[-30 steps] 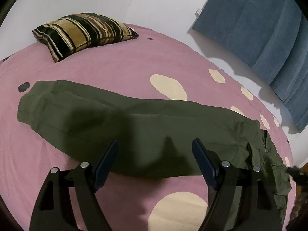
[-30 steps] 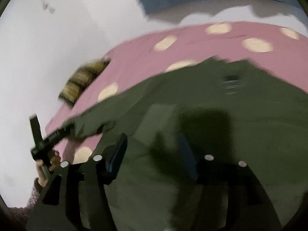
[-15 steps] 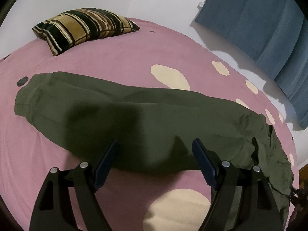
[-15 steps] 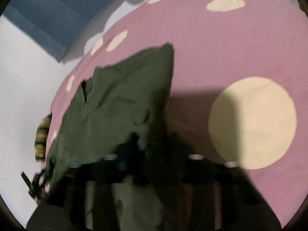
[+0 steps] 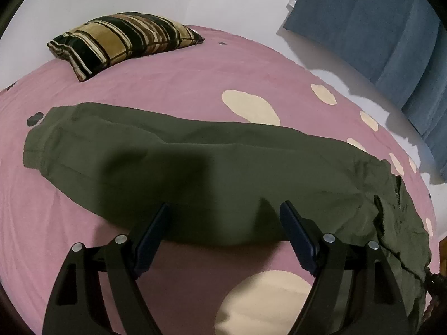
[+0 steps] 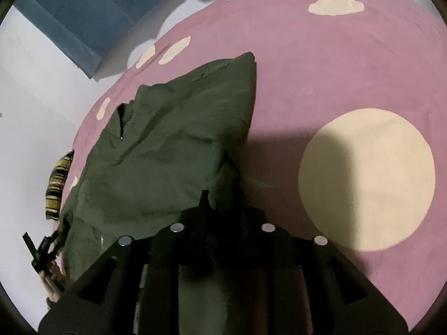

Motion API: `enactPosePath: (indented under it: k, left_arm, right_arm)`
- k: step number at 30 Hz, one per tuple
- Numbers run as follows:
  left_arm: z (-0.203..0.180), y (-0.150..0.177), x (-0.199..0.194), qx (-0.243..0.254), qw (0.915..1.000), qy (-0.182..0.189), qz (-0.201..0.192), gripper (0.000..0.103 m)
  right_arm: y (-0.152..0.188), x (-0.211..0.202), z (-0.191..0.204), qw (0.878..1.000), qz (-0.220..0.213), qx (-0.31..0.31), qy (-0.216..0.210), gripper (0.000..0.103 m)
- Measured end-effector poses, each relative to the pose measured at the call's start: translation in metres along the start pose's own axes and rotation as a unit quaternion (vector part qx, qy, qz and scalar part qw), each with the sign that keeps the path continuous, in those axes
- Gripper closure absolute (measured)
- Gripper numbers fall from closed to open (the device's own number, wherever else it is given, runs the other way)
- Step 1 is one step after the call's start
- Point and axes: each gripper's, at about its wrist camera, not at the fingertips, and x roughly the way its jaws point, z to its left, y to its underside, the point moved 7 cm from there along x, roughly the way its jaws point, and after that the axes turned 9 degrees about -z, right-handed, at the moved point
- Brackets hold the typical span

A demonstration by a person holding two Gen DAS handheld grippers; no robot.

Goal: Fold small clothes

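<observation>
A pair of olive-green trousers lies folded lengthwise on the pink bed cover, legs to the left, waist to the right. My left gripper is open and empty, hovering over the near edge of the trousers' middle. In the right wrist view my right gripper is shut on the trousers' waist end and holds the cloth bunched up off the bed. The left gripper shows small in that view.
A striped brown and black pillow lies at the far left of the bed. A blue curtain hangs on the white wall at right. The pink cover has cream spots. The bed edge runs along the right.
My right gripper has swung around and closed on the waist end, lifting it. My left gripper has drifted slightly, still open over the trousers.
</observation>
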Motion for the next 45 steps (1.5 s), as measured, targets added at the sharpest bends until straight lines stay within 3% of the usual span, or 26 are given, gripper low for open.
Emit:
enactPosePath:
  k: [5,13,17,24,25,27,28,30,37,43,45]
  left_arm:
    - [0.019,-0.005,-0.008,-0.032,0.9995,0.005,-0.005,0.023]
    - [0.034,-0.002,-0.013,-0.042,0.9991,-0.005,-0.003,0.023]
    - [0.033,0.002,-0.010,-0.040,0.9991,-0.010,0.003,0.023]
    - [0.024,0.005,-0.010,-0.026,0.9996,-0.007,0.005,0.023]
    - [0.023,0.006,-0.009,-0.024,0.9997,-0.007,0.005,0.023]
    - [0.021,0.007,-0.008,-0.023,0.9997,-0.005,0.007,0.023]
    - [0.021,0.007,-0.008,-0.023,0.9997,-0.005,0.007,0.023]
    - [0.019,0.009,-0.009,-0.022,0.9997,-0.003,0.008,0.023]
    - [0.015,0.010,-0.011,-0.019,0.9998,0.002,0.011,0.023]
    - [0.022,0.012,-0.012,-0.023,0.9996,-0.002,0.014,0.023]
    - [0.026,0.012,-0.016,-0.031,0.9994,0.001,0.015,0.023]
  right_arm:
    - [0.000,-0.026,0.011,1.000,-0.013,-0.009,-0.013,0.055]
    - [0.053,-0.076,0.000,0.998,0.029,0.011,-0.049,0.050]
    - [0.106,-0.100,-0.003,0.991,0.092,0.032,-0.096,0.050]
    - [0.159,-0.132,0.017,0.972,0.139,0.040,-0.187,0.048]
    - [0.164,-0.133,0.020,0.970,0.142,0.039,-0.193,0.049]
    - [0.171,-0.136,0.026,0.972,0.141,0.024,-0.184,0.062]
    - [0.173,-0.136,0.028,0.974,0.143,0.012,-0.175,0.087]
    - [0.180,-0.136,0.031,0.976,0.152,-0.003,-0.157,0.098]
    - [0.185,-0.147,0.022,0.980,0.163,-0.045,-0.100,0.100]
    - [0.189,-0.141,0.012,0.978,0.172,-0.019,-0.116,0.098]
    - [0.183,-0.145,0.016,0.977,0.176,-0.035,-0.114,0.091]
